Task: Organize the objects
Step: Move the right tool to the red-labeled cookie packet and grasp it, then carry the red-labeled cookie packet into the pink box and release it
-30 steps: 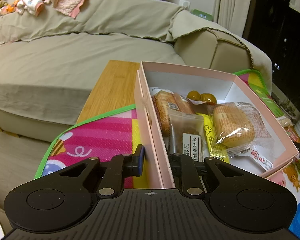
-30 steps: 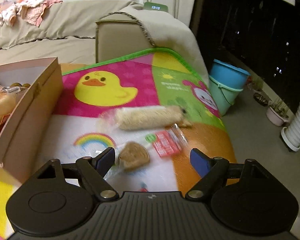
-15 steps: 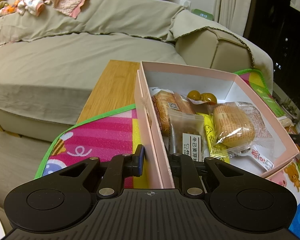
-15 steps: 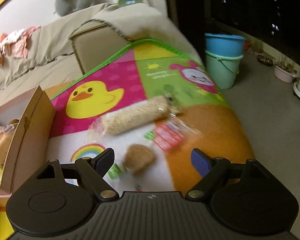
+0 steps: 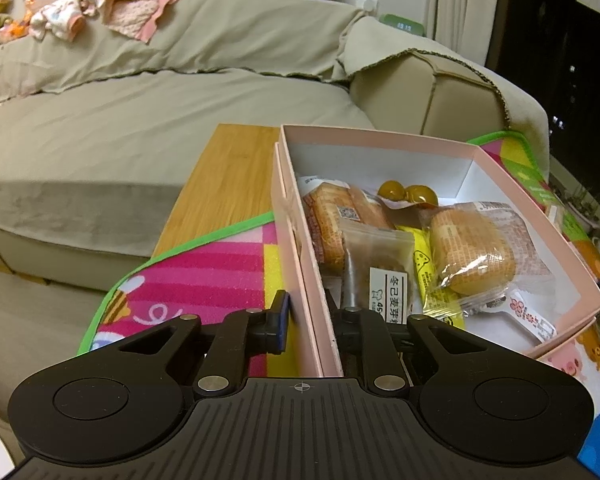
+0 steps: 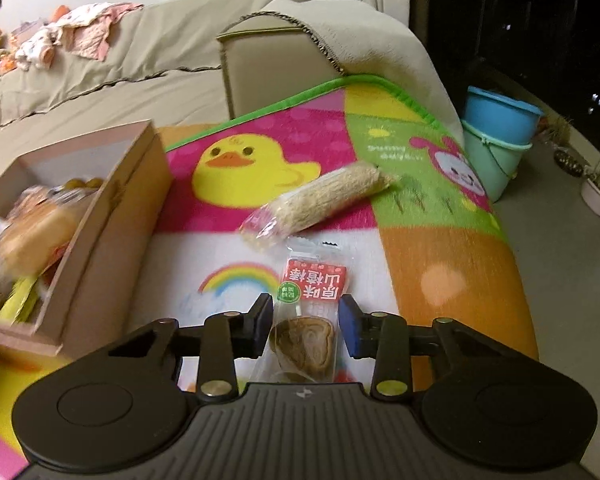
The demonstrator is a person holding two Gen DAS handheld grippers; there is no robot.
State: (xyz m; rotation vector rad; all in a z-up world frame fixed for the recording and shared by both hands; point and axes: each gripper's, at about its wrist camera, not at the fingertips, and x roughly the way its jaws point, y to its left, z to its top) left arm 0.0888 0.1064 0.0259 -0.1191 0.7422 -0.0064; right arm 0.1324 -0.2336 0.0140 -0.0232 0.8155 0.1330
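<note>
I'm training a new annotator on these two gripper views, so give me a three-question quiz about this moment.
1. True or false: the left gripper is clamped on the near wall of the pink box.
2. Which item lies between the fingers of the right gripper? A) the long oat-coloured snack roll B) the clear packet with the red label C) the blue bucket
3. Fill in: the snacks outside the box lie on a colourful ____.

Key: 1 true; 2 B; 3 play mat.
</note>
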